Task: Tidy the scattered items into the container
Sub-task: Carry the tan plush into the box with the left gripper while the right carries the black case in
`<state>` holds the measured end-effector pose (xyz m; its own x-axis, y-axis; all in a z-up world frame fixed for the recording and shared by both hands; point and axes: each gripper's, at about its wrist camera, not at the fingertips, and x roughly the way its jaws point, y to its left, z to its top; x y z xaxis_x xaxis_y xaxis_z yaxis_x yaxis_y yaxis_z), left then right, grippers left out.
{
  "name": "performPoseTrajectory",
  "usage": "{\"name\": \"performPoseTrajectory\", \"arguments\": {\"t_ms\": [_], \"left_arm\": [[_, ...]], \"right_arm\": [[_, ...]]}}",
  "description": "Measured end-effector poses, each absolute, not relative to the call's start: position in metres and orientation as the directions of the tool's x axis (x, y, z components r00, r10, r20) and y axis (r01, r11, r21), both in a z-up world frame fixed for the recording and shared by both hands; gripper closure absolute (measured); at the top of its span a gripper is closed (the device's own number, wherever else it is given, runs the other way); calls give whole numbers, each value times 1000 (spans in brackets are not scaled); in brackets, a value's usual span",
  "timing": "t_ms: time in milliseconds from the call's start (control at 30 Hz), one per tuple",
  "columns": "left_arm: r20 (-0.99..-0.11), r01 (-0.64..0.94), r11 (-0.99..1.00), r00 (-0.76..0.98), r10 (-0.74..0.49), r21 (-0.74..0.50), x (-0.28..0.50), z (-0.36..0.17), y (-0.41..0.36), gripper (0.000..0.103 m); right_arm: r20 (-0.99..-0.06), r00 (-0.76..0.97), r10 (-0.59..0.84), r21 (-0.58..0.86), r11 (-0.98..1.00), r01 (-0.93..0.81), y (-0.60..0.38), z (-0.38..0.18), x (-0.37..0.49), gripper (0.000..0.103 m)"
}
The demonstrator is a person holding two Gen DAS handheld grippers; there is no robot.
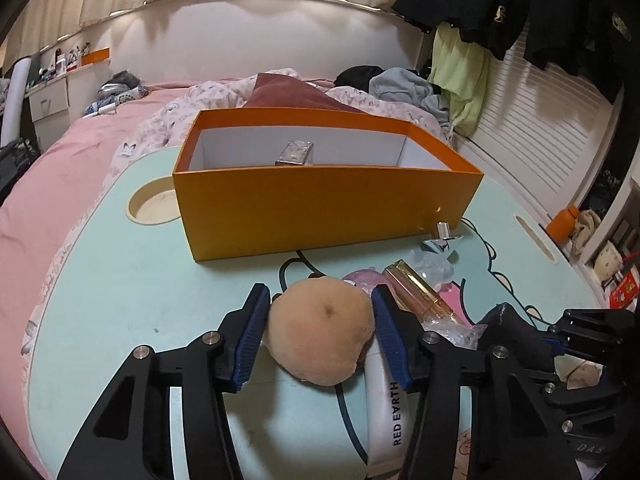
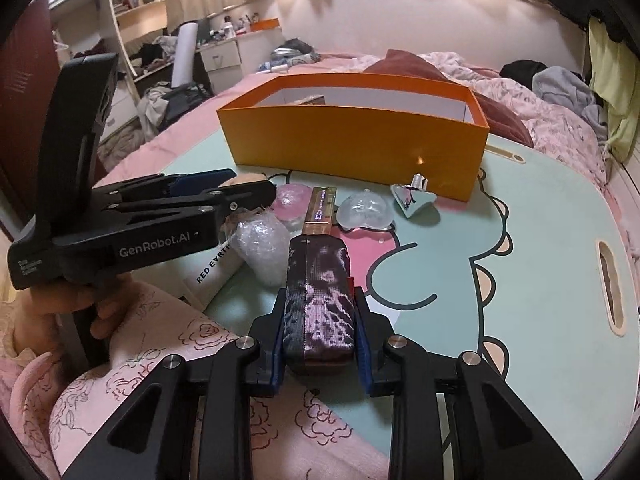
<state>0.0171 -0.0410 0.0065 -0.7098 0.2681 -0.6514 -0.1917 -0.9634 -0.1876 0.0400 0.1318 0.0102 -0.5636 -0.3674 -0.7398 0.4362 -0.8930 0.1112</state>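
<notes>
Pink-sheeted bed point(image 1: 60, 184) behind, filling the upper half of both views. Pale green counter point(image 1: 120, 280) with a cartoon print across the middle of each frame. Orange box point(image 1: 320, 208), open-topped, at centre of the left wrist view, one small silvery pack point(image 1: 295, 154) already inside.

Left gripper point(image 1: 320, 332) at lower centre, jaws closed against both sides of a peach-coloured plush ball point(image 1: 320, 332) lying on the counter in front of the box. Right gripper point(image 2: 319, 332) at lower centre of the right wrist view, jaws clamped on a dark shimmery pouch point(image 2: 320, 292).

Scattered just beyond: white tube point(image 2: 218, 276), crinkled plastic wrap point(image 2: 262, 248), gold-capped bottle point(image 2: 322, 212), clear blob point(image 2: 364, 212), silver heart-shaped bottle point(image 2: 414, 200).

Best handled by squeezing the soft ball firmly enough not to slip, lifting straight up to clear the tube beneath, then carrying over the near box wall before letting go. Same for the pouch: raise above the rim, avoid knocking the bottle just ahead.
</notes>
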Motion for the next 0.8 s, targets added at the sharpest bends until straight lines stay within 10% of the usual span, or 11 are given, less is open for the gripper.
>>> {"name": "performPoseTrajectory", "arguments": {"t_ms": [467,800], "left_arm": [[-397,-172,-967,-887,235,-188,69,40,-61,55],[-385,-199,-978,-899,209,-65,74,48,-36,55]], "right_arm": [[-626,-688,-367,120,-917,380,150,30,57,77],[-601,-722,-343,83,-925,370,148,36,63,77]]}}
